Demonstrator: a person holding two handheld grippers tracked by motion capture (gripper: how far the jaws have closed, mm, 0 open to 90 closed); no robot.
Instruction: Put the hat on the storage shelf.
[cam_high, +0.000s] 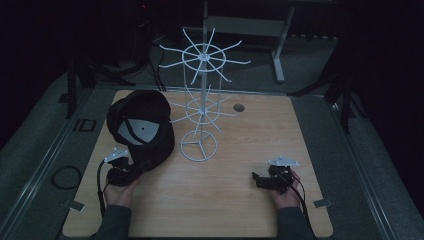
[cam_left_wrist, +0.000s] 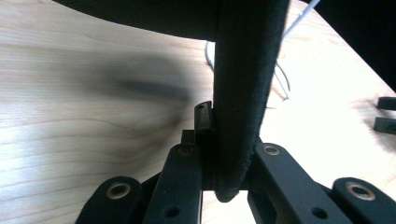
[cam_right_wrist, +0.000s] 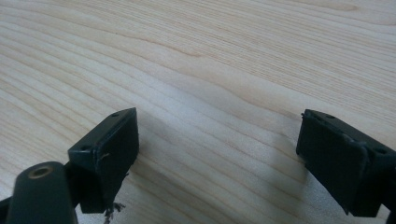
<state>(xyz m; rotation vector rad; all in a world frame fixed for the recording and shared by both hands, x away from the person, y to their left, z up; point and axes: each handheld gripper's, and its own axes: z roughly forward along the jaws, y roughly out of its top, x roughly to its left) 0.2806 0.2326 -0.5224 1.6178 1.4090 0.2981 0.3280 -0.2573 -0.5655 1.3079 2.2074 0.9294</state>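
- Table (cam_high: 210, 200): flat top of pale wood laminate with a visible grain, rounded corners, and a small round grommet (cam_high: 238, 107) set near the far edge.
- Wire rack (cam_high: 200, 107): white, thin metal wire. A central upright post rises from a ring base that sits on the table surface. Two tiers of straight spokes radiate from the post, each tier braced by a wire ring. The spokes carry nothing.
- Black cap (cam_high: 141, 127): dark fabric, domed crown, matte surface. It sits left of the rack base, tilted so the inside faces the high view; a pale grey lining patch shows inside the crown. The cap holds nothing.
- Cap brim: in the left gripper view the brim edge (cam_left_wrist: 243, 93) appears as a thick, curved, felt-like black band with a rounded rim.
- Left gripper (cam_high: 120, 172): black, jointed links with brass-coloured rivets, grey three-cornered plate on top. Its jaws are closed tight against the brim edge from both sides, gripping the cap at its near side. A hand (cam_high: 119, 192) holds the gripper from below.
- Right gripper (cam_high: 267, 181): black, with a grey plate on top, held by the right hand (cam_high: 286, 196) at the right near area of the table, well apart from the cap and rack. Its jaws stand wide apart with bare wood between the flat rectangular pads (cam_right_wrist: 109, 149); nothing is held.
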